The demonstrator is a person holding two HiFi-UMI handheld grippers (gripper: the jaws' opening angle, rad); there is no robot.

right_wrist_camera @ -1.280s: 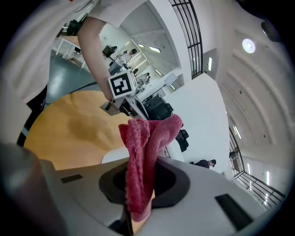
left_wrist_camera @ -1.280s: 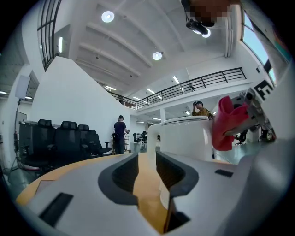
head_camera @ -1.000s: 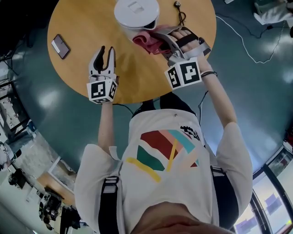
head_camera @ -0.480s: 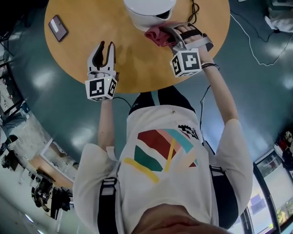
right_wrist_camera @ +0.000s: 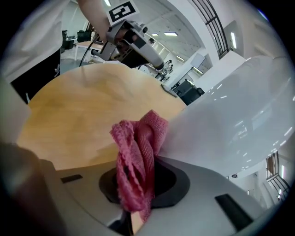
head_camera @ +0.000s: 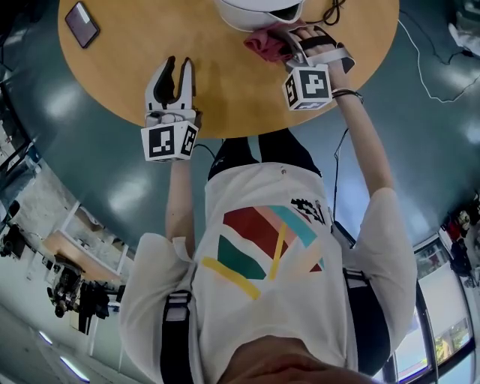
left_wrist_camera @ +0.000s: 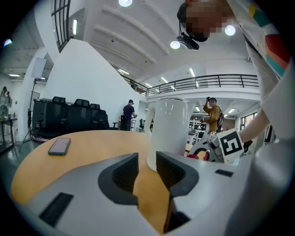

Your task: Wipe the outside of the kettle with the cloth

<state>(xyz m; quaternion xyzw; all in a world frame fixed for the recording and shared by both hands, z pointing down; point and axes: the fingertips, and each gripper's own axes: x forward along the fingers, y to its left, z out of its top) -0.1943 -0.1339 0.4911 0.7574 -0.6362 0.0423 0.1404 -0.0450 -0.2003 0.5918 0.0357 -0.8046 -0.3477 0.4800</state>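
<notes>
A white kettle [head_camera: 259, 10] stands at the far side of the round wooden table [head_camera: 225, 97]. My right gripper [head_camera: 287, 43] is shut on a bunched pink cloth [head_camera: 265, 43] and holds it against the kettle's lower side. In the right gripper view the cloth [right_wrist_camera: 136, 159] hangs between the pads, touching the kettle's white wall [right_wrist_camera: 230, 124]. My left gripper [head_camera: 177, 69] hovers over bare tabletop to the left of the kettle, open with nothing between its fingers. Its own view looks at the kettle [left_wrist_camera: 169, 131] past the open gripper [left_wrist_camera: 146, 169].
A dark phone [head_camera: 81, 22] lies at the table's far left, also in the left gripper view as the phone [left_wrist_camera: 60, 145]. A black cable [head_camera: 334, 10] lies on the table right of the kettle. A white cable [head_camera: 427, 69] runs over the floor at the right.
My right gripper has slid down the kettle's side with the cloth. My left gripper has sunk a little toward the table. The table now sits higher in the head view.
</notes>
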